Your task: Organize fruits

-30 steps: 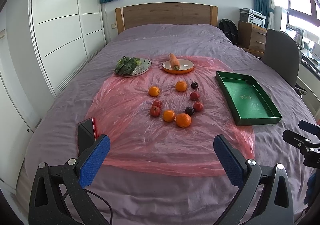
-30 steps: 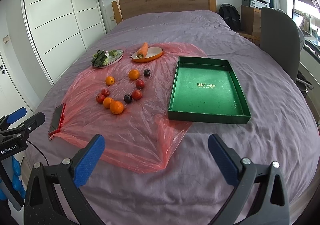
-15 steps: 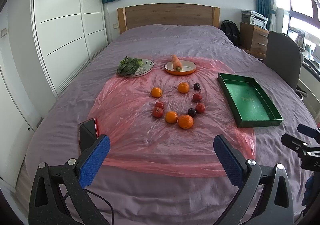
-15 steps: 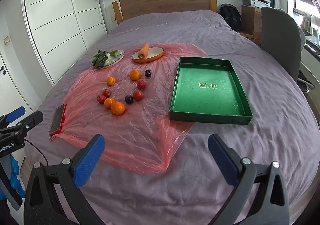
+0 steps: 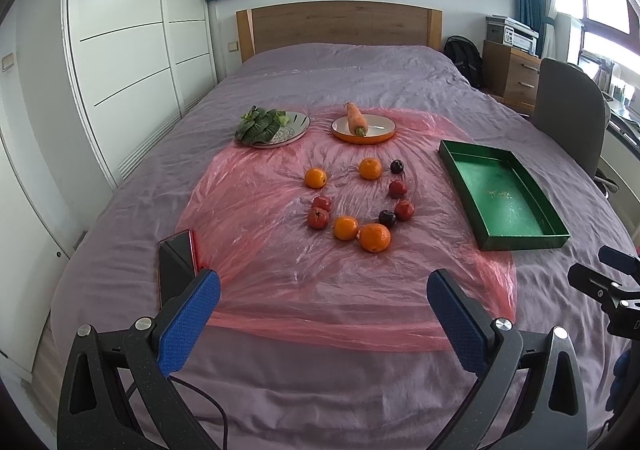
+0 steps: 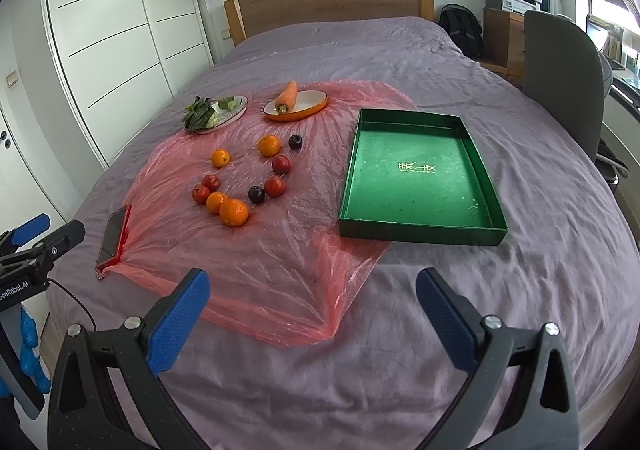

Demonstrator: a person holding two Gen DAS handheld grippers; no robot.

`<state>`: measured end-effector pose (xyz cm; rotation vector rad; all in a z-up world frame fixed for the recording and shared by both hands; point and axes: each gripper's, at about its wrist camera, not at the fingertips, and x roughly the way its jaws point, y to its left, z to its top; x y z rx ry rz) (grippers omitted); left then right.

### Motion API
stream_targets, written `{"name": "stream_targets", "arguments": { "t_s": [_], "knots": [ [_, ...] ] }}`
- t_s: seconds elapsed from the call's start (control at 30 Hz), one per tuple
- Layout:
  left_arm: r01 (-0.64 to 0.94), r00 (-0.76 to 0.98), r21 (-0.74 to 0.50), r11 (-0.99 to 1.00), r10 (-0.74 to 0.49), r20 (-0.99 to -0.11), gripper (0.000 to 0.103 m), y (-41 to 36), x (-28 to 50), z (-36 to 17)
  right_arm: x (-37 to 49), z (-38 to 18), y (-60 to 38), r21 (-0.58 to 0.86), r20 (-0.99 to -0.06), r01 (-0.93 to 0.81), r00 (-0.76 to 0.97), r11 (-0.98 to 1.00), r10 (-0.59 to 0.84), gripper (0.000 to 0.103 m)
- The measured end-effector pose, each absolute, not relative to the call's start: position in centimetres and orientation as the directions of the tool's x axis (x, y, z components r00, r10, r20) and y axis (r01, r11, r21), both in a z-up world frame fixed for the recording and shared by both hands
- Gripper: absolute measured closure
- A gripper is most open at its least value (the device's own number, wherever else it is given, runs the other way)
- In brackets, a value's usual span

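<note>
Both grippers released, empty; left gripper (image 5: 323, 300) faces the fruits (image 5: 358, 203) ringed on the pink sheet (image 5: 256, 250), far ahead; tray (image 6: 420, 173) lies right of them, nearer the right gripper (image 6: 313, 300).

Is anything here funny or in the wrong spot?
Yes. A phone lies on the bed by the pink plastic sheet's corner, the only non-food thing there. The carrot pokes over its orange plate's rim. The green tray holds no fruit yet.
</note>
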<state>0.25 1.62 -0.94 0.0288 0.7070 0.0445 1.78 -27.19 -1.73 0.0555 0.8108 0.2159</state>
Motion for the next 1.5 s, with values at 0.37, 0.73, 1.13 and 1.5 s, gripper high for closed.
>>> {"name": "stream_targets", "arguments": {
  "t_s": [0.37,0.73,1.13,1.5],
  "knots": [
    [-0.018,0.746,0.042,0.999,0.042,-0.664,0.001,1.6,0.4,-1.5,1.7,-2.1,-27.2,0.127,-0.724,-0.168,0.658,0.978,0.207,0.000],
    [-0.008,0.683,0.044,0.999,0.038,-0.729,0.001,2.8,2.6,-4.0,3.2,-3.8,-25.0,0.127,-0.754,-0.244,0.607,0.962,0.253,0.000],
    [-0.005,0.618,-0.004,1.000,0.000,-0.786,0.001,4.6,9.0,-6.9,11.0,-6.2,-21.2,0.148,-0.774,-0.376,0.532,0.915,0.344,0.000],
    [-0.049,0.537,-0.145,0.988,-0.097,-0.838,0.022,3.9,16.1,-10.6,19.2,-10.3,-19.3,0.162,-0.812,-0.452,0.444,0.877,0.379,0.015]
  ]
}}
